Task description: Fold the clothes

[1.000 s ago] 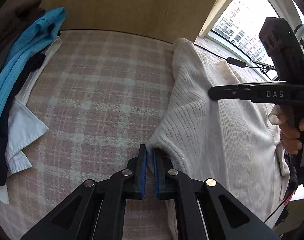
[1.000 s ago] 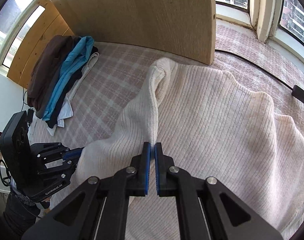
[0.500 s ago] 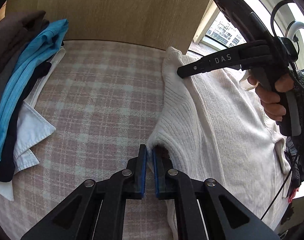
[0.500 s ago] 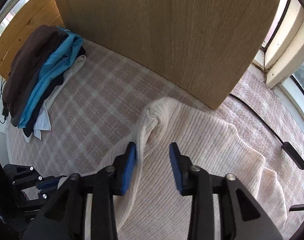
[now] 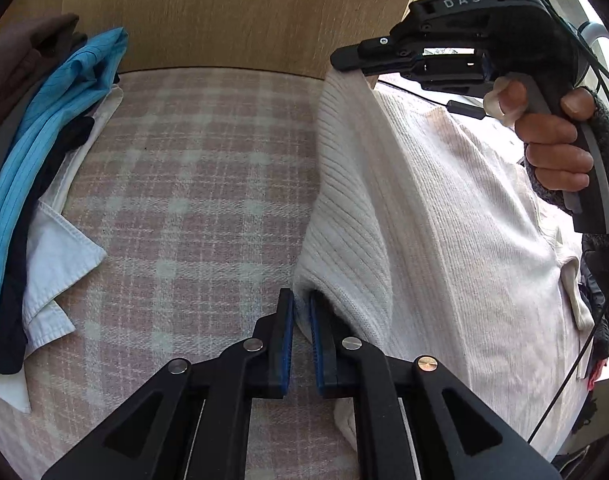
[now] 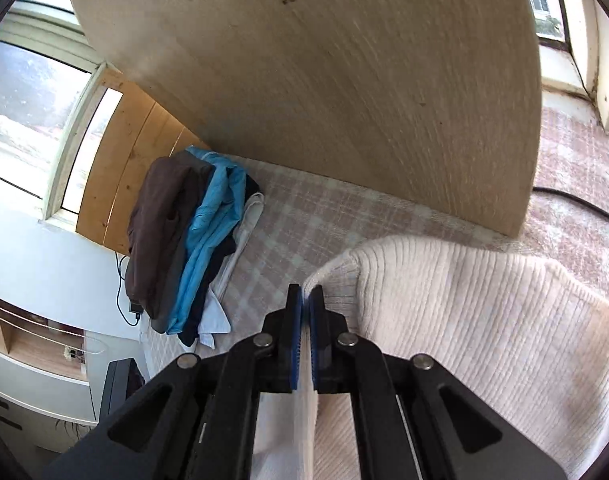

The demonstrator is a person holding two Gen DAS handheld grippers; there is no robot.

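Sweater [image 5: 444,216], cream and ribbed, lies spread across the right half of the pink plaid bedcover [image 5: 192,184], its folded left edge running from near to far toward the wooden headboard [image 5: 224,12].

We have the left gripper [image 5: 301,320] at the near corner of that folded edge. A little knit sits between the blue pads, but its jaws are opening, so we judge the hold there to be loosening rather than firm. Our right gripper [image 6: 305,312] is clenched on the far corner of the same edge, close to the headboard; a strip of the cream fabric is visible pinched between its pads in the right wrist view.

Risks from here, as we judge them:
- If the left jaws let go completely while the right pulls, the near corner drops and the fold goes crooked.
- The right grip catches only a thin lip of knit; a quick tug could slide it free.
- Loose ribbed knit stretches, so uneven pulling could bunch the edge instead of carrying it flat.
- The pile of clothes [image 5: 32,152] at far left lies well apart, so a wide sweep is needed to disturb it.
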